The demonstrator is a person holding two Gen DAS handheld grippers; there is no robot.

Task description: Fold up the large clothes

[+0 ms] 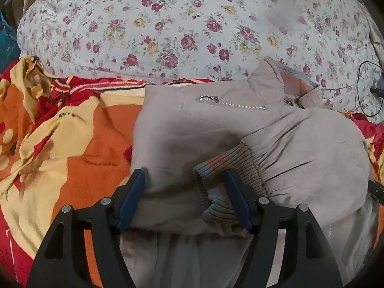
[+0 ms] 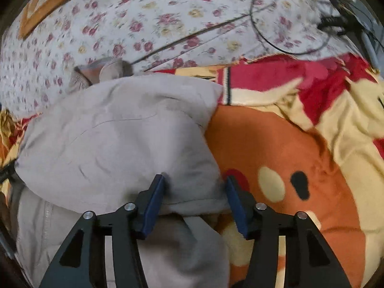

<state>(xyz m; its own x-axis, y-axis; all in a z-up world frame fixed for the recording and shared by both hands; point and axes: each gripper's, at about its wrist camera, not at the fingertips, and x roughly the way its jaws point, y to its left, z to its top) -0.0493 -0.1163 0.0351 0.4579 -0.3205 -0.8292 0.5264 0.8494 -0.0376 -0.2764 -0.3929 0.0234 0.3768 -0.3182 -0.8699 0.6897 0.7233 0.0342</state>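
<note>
A beige jacket (image 1: 216, 129) with a silver chest zipper (image 1: 230, 104) lies partly folded on the bed. A sleeve is folded across it, and its ribbed cuff (image 1: 223, 180) with grey and orange stripes lies between the fingers of my left gripper (image 1: 186, 184), which is open over the jacket's lower part. In the right wrist view the jacket (image 2: 115, 139) fills the left half. My right gripper (image 2: 195, 187) is open over the jacket's right edge, with cloth between its blue pads.
The jacket rests on an orange, red and yellow cartoon blanket (image 1: 72, 144), also in the right wrist view (image 2: 300, 156). Behind it is a white floral quilt (image 1: 180, 24). A black cable (image 2: 288, 24) and plug lie on the quilt at far right.
</note>
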